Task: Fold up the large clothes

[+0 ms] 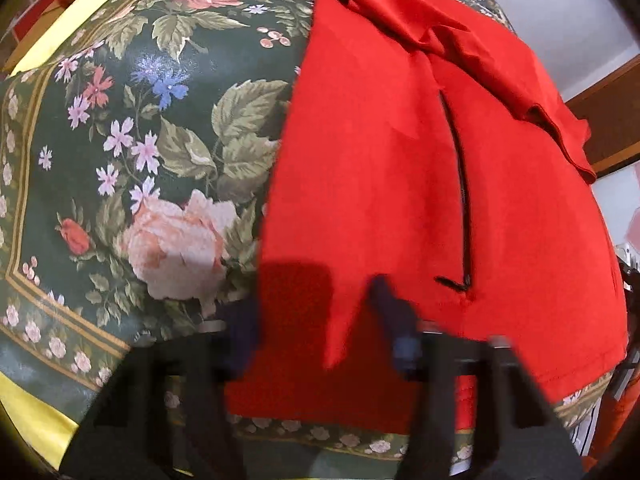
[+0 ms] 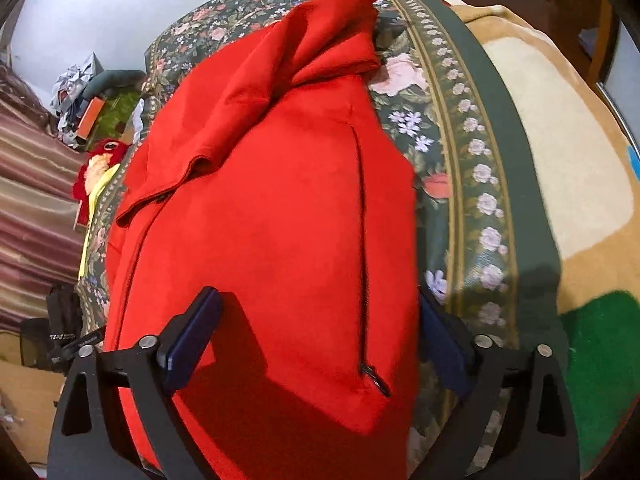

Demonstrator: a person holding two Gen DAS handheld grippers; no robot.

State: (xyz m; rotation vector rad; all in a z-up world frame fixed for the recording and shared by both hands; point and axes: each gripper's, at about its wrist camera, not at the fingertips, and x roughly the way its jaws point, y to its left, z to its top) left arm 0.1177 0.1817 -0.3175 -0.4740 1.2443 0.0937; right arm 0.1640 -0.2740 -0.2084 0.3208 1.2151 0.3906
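A dark green floral-printed cloth with pink roses and a gold-striped border covers the work surface, and on it lies a bright red garment with a black zipper running down it. The garment lies partly folded, with a loose flap of its fabric bunched across the far end.

Only the left wrist view shows the yellow fabric under the floral cloth's near and far edges, and a brown wooden frame against a pale wall at the right. Only the right wrist view shows a tan, cream and green blanket beyond the floral cloth's border, a striped brown curtain at the left, a red and yellow plush toy and a heap of clutter near the wall.

The left gripper is blurred; its dark blue-padded fingers stand apart over the garment's near edge, with a fold of red fabric rising between them. Whether they touch it cannot be told.

The right gripper has its navy-padded fingers spread wide, one over the red cloth at the left, the other at the garment's right edge beside the floral cloth. The zipper's lower end lies between them. They clamp nothing.
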